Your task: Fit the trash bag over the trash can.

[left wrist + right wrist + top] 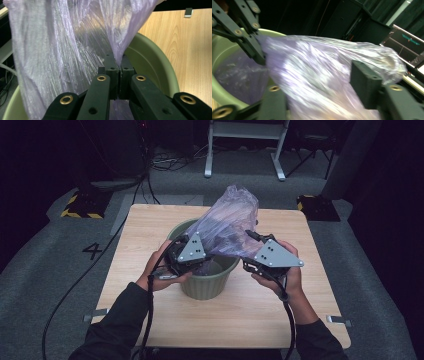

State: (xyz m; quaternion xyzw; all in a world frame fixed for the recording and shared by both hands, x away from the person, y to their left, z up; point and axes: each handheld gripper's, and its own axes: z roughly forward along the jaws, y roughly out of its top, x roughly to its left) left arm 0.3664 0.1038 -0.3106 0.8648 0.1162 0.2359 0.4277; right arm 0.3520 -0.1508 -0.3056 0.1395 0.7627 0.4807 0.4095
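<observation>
High view: left tongs [202, 254] and right tongs [248, 251] flank a purple bag [231, 222] rising from the green bin [206, 282] on the wooden counter [150, 235]. Left gripper view: jaws clamped on bag film [75, 45]. Right gripper view: jaws apart, the bag [317, 72] between them, contact unclear; dark room behind.

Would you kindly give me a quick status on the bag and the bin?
Left gripper shut on purple bag. Right gripper open, bag between its jaws. Bag partly in green bin, mostly bunched above. Nothing in the way.
</observation>
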